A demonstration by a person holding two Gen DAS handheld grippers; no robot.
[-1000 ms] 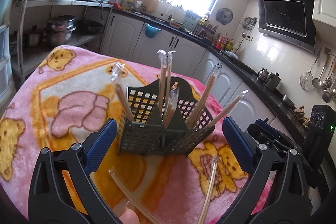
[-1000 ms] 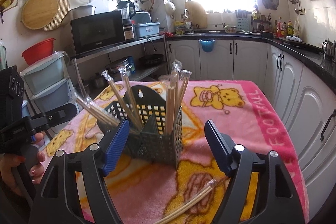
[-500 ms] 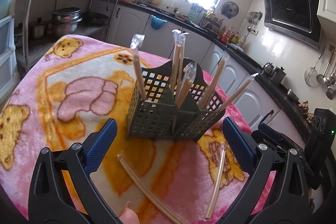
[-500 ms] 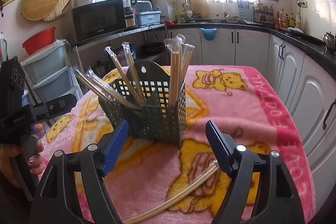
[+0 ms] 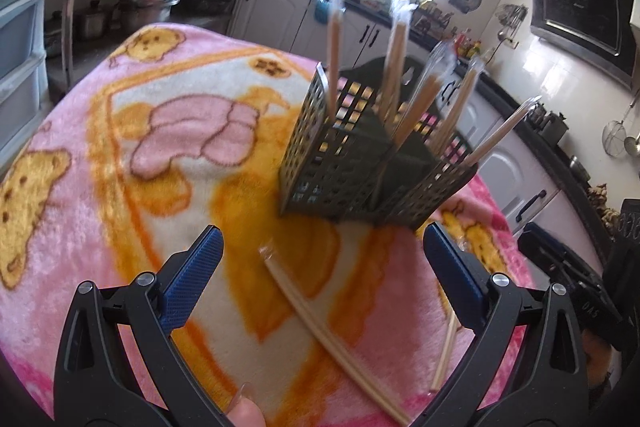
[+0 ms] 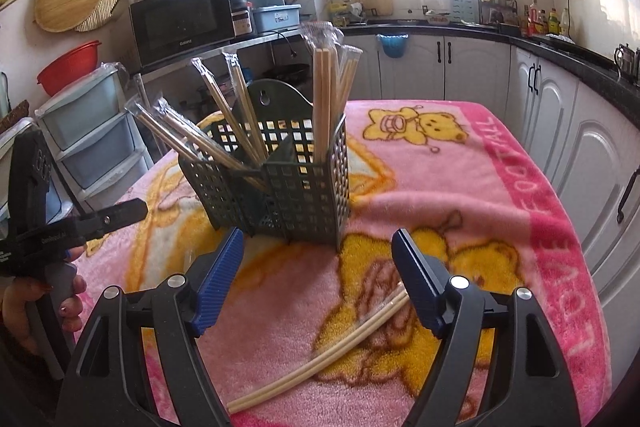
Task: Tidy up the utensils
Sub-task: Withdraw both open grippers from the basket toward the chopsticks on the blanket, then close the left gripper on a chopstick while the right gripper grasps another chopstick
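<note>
A dark green perforated utensil holder [image 5: 360, 171] stands on the pink blanket and holds several wrapped chopstick pairs; it also shows in the right wrist view [image 6: 280, 183]. A wrapped chopstick pair [image 5: 320, 319] lies on the blanket between my left gripper's [image 5: 324, 263] open, empty jaws. A second pair [image 5: 446, 355] lies by the left gripper's right finger. In the right wrist view a wrapped pair [image 6: 332, 347] lies under my right gripper [image 6: 318, 267], which is open and empty just short of the holder.
The pink bear blanket [image 6: 460, 187] covers the table. White cabinets [image 6: 560, 99] run along the right and back. A shelf with a microwave [image 6: 180, 21] and plastic drawers [image 6: 88, 131] stands at the left. The other hand-held gripper [image 6: 48, 227] shows at the left edge.
Both grippers have pulled back and lowered toward the blanket. The left view has swung left, so the holder now sits further right. The loose chopstick pairs show more fully.
</note>
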